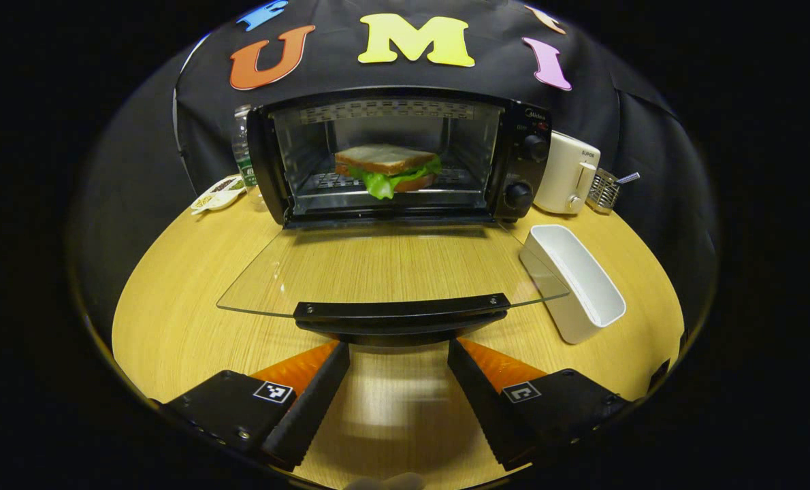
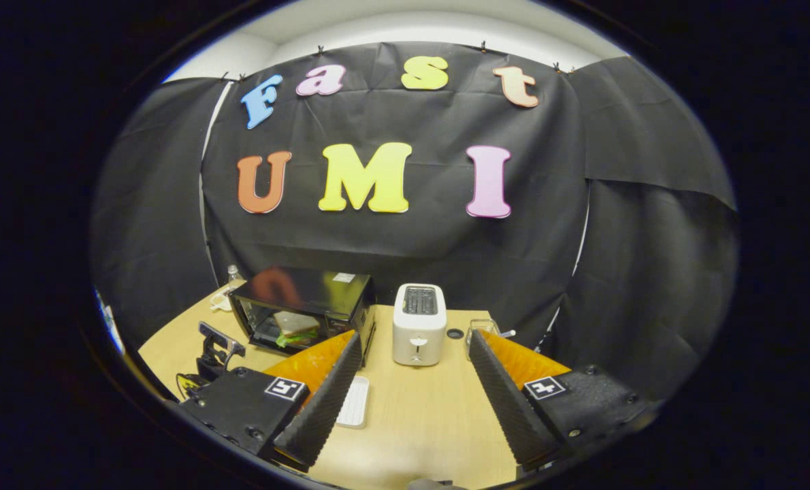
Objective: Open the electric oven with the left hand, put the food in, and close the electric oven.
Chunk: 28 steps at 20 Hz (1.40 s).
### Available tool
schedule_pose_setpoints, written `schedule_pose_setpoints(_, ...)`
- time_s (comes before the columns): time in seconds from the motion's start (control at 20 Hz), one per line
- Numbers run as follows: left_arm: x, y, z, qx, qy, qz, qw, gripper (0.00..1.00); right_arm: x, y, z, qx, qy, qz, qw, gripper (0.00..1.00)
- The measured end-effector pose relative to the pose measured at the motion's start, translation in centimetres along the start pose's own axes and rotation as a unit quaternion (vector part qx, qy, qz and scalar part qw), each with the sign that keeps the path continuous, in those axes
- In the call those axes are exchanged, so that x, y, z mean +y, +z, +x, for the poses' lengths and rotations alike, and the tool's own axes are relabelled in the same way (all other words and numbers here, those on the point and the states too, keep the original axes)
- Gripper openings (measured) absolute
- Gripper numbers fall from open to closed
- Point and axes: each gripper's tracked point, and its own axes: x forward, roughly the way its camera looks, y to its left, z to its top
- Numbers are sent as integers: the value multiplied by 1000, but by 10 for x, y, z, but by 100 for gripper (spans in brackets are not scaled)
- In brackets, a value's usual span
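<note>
The black electric oven (image 1: 524,167) stands at the back of the round wooden table (image 1: 173,313) with its glass door (image 1: 378,269) folded down flat. On the rack inside lies a sandwich (image 1: 386,170) with lettuce hanging out. My left gripper (image 1: 398,350) is open, its fingertips just short of the door's black handle (image 1: 401,312) and to either side of its middle, holding nothing. My right gripper (image 2: 415,339) is open and empty, raised well back from the oven (image 2: 310,296), where the sandwich (image 2: 295,328) is visible inside.
A white toaster (image 1: 567,173) stands right of the oven, with a small wire basket (image 1: 604,189) beyond it. A white rectangular dish (image 1: 575,282) lies beside the door's right edge. A water bottle (image 1: 243,153) and a snack packet (image 1: 220,192) sit left of the oven.
</note>
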Motion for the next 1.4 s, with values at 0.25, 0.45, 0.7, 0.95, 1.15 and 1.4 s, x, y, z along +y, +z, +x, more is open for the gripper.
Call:
schedule_pose_setpoints(0.25, -2, 33, -10, -16, -1, -2, 1000, 94, -1, 0, 7, -3, 6, 18, 1000, 100)
schedule_pose_setpoints(0.45, -3, 74, -16, -44, 1, 5, 999, 94, -3, -3, 13, -7, 7, 33, 999, 100)
schedule_pose_setpoints(0.7, 0, 123, -12, -70, 7, 4, 997, 94, -7, -4, 14, -12, 3, 28, 1000, 100)
schedule_pose_setpoints(0.95, 5, 168, -4, -98, 13, 4, 995, 94, -10, -7, 14, -10, -1, 29, 1000, 100)
schedule_pose_setpoints(1.15, 1, 162, -8, -93, 13, 8, 996, 94, -10, -4, 8, -15, 2, 26, 1000, 100)
schedule_pose_setpoints(1.4, -5, 155, -28, -93, 27, 5, 995, 95, -7, 1, 5, -27, 26, 28, 999, 100)
